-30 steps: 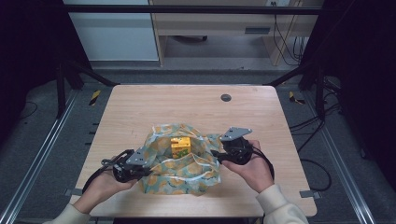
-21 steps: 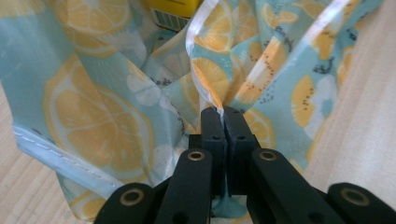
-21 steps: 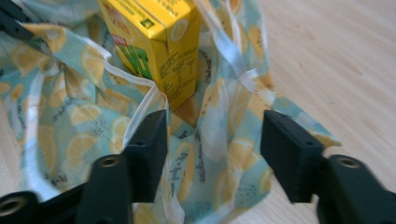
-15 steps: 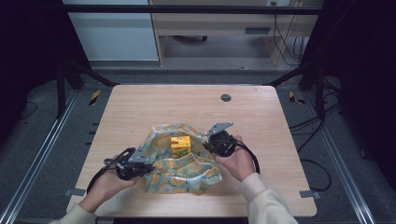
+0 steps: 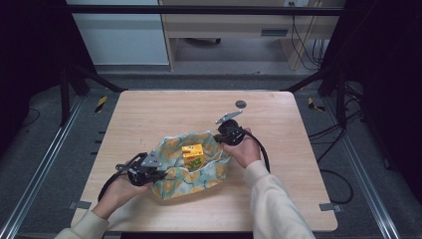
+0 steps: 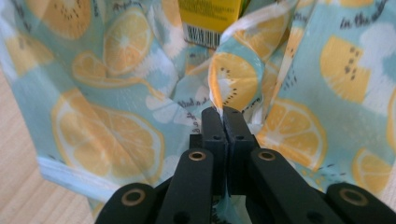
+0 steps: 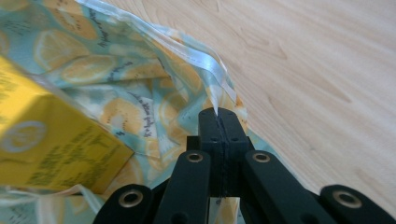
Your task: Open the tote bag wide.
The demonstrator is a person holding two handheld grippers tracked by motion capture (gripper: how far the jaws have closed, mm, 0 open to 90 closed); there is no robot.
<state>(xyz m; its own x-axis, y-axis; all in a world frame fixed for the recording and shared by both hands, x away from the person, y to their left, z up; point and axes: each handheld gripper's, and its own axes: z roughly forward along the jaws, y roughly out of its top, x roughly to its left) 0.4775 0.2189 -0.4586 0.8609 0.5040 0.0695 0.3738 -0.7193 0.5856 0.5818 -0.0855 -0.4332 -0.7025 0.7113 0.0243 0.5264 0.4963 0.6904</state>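
On the desk [image 5: 149, 114], near its front edge, we are working on a lemon-print cloth [image 5: 196, 172] with a yellow box [image 5: 192, 152] sitting on it. The cloth is lying between our two hands, gathered up around the box, so the wrapping is looking partly done: the sides are rising, yet the box top is still showing and nothing is tied or folded over it. We are judging that the edges still have to be brought together above the box.

The cloth is pale teal, printed with orange-yellow citrus slices and small black lettering, hemmed with a light band, and lying in soft folds. The box is bright yellow with a barcode and fine print on its faces.

Our left gripper [image 6: 223, 111] is pinching a fold at the cloth's near-left side, jaws closed tight on the fabric. Our right gripper [image 7: 218, 113] is clamping the hemmed edge at the far-right side, jaws likewise closed on it.

A small dark disc [image 5: 241, 104] is lying far back on the desk.
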